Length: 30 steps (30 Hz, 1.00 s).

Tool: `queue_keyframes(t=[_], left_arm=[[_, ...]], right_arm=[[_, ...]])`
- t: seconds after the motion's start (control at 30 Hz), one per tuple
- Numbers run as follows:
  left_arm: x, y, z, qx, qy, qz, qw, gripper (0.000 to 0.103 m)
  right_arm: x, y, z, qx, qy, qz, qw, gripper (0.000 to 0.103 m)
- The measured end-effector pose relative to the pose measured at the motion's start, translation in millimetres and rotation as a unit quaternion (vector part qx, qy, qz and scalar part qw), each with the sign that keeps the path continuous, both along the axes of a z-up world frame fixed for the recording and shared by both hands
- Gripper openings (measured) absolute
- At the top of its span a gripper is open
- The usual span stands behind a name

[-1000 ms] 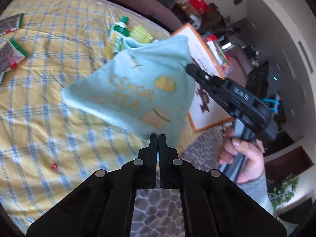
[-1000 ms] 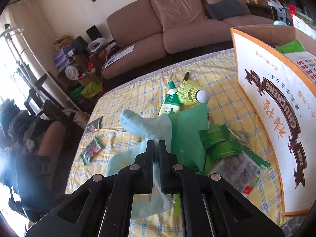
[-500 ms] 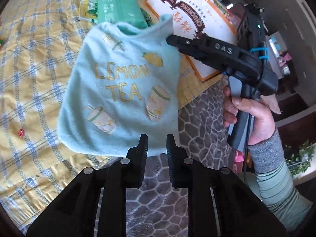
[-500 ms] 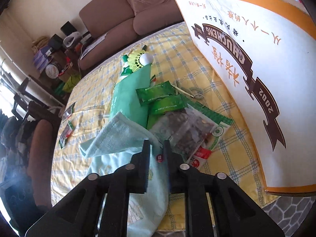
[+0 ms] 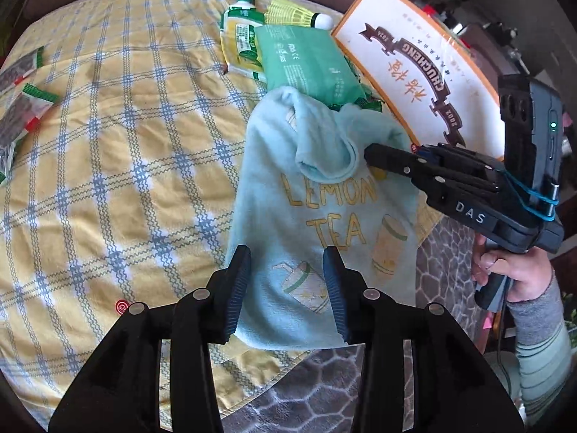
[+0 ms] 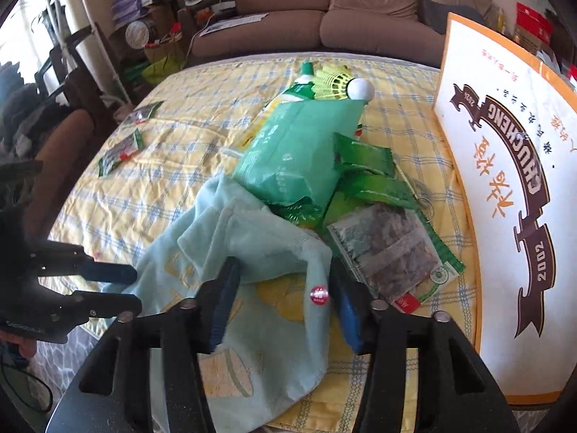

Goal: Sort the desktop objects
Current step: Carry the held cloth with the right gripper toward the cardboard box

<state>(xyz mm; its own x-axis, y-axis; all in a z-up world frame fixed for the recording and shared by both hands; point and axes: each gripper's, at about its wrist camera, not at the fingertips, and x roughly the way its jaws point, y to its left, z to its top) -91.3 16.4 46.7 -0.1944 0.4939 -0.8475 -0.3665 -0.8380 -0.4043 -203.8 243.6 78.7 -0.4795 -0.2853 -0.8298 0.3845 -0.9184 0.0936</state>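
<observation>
Yellow quilt [image 5: 108,166] with blue-and-white check covers the surface; a patterned stone-look floor shows past its edge, and a brown sofa [image 6: 324,14] stands behind. Light blue towel [image 5: 317,216] printed "LEMON TEA" lies rumpled at the quilt's near edge, just beside a green packet [image 5: 306,61]. Left gripper [image 5: 286,288] opening, towel below the gap, pads clear of it. Right gripper [image 6: 281,303] closing, jaws apart with a towel fold between; contact unclear. White-and-orange box [image 6: 505,180] reads "CHUCHENG 2002". Gripper body marked "DAS".
</observation>
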Motion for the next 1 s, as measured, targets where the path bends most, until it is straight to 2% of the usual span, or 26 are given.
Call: queue_keyframes(t=[0.03, 0.17, 0.2, 0.23, 0.3, 0.37, 0.43, 0.47, 0.57, 0.7, 0.77, 0.93, 1.0], left_arm=[[0, 1, 0, -0.004, 0.003, 0.000, 1.0000, 0.038], [0, -4, 7, -0.035, 0.027, 0.011, 0.9990, 0.041], [-1, -5, 8, -0.051, 0.037, 0.017, 0.9979, 0.049], [-3, -7, 7, -0.056, 0.042, 0.020, 0.9974, 0.052], [-5, -9, 0, -0.024, 0.016, 0.019, 0.9994, 0.056], [-5, -7, -1, -0.002, 0.014, 0.016, 0.9998, 0.057], [-4, -4, -2, 0.015, 0.009, 0.014, 0.9997, 0.033], [-5, -4, -2, 0.033, 0.001, 0.015, 0.9993, 0.003], [0, -8, 12, 0.104, 0.005, 0.021, 0.9944, 0.005], [14, 4, 58, 0.159, 0.041, 0.010, 0.9864, 0.005], [14, 22, 83, 0.185, 0.045, -0.004, 0.9817, 0.005], [5, 90, 142, 0.206, 0.062, -0.047, 0.9755, 0.005], [-4, 124, 157, 0.215, 0.058, -0.060, 0.9729, 0.005]], right_arm=[[1, 0, 1, 0.000, 0.004, -0.002, 1.000, 0.010], [6, 7, 25, -0.026, 0.040, -0.017, 0.999, 0.005], [7, 9, 33, -0.032, 0.049, -0.018, 0.998, 0.005], [8, 9, 42, -0.039, 0.058, -0.017, 0.997, 0.005], [12, 8, 60, -0.056, 0.074, -0.013, 0.996, 0.005], [14, 5, 78, -0.074, 0.084, -0.004, 0.994, 0.005], [17, 1, 94, -0.089, 0.091, 0.007, 0.992, 0.005], [19, -2, 101, -0.094, 0.094, 0.013, 0.991, 0.005], [27, -11, 123, -0.100, 0.107, 0.028, 0.989, 0.005], [46, -1, 168, -0.112, 0.144, 0.036, 0.983, 0.005], [53, 15, 193, -0.118, 0.161, 0.030, 0.979, 0.005], [50, 87, 251, -0.142, 0.192, -0.023, 0.971, 0.005], [43, 122, 269, -0.149, 0.199, -0.050, 0.967, 0.005]])
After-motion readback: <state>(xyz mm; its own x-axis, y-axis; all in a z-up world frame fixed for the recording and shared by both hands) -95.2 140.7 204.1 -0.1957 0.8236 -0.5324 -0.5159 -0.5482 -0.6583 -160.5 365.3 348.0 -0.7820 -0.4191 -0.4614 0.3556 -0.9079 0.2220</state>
